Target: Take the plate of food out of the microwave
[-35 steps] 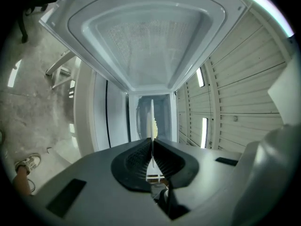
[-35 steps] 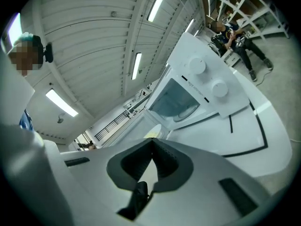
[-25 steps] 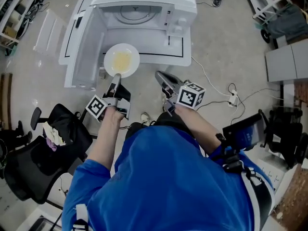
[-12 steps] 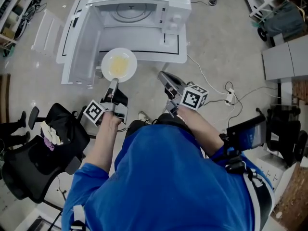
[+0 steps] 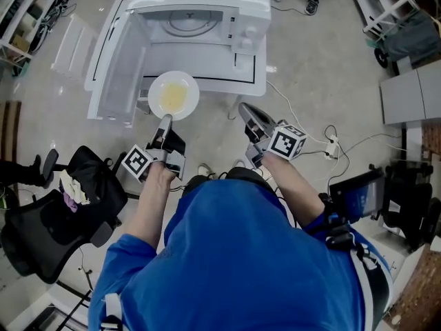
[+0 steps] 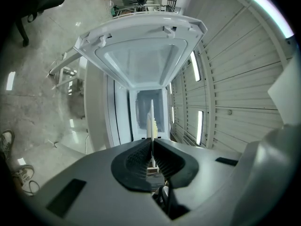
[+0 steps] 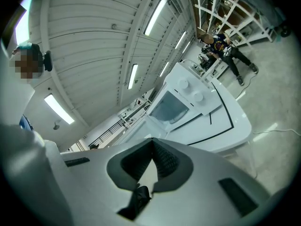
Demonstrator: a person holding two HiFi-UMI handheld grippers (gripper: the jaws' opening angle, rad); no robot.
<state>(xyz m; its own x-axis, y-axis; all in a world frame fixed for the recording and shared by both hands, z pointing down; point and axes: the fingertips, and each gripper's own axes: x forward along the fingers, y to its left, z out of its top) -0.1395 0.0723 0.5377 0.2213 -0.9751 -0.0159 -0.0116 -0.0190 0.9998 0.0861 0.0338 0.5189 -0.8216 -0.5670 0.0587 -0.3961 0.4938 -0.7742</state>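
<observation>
My left gripper (image 5: 164,124) is pinched down on the near rim of the plate (image 5: 155,92), jaws almost together with only that thin edge between the pads. In the left gripper view the plate shows edge-on, straight out from the tips. It reaches flat ahead of the gripper with the yellow food (image 5: 172,96) in its middle. It is out of the microwave (image 5: 200,19), whose open mouth lies just beyond it, with the swung-out door (image 5: 114,67) off to the left. I judge the plate stiff, smooth and probably slick. Held by one edge, its whole weight levers against the pinch, so it could droop or twist and let the food slide. A deep bite on the rim, kept level, suits it best. My right gripper (image 5: 244,109) is off to the right, well apart from the plate, jaws pressed together on nothing. It could take the far-right rim if the plate sags.
</observation>
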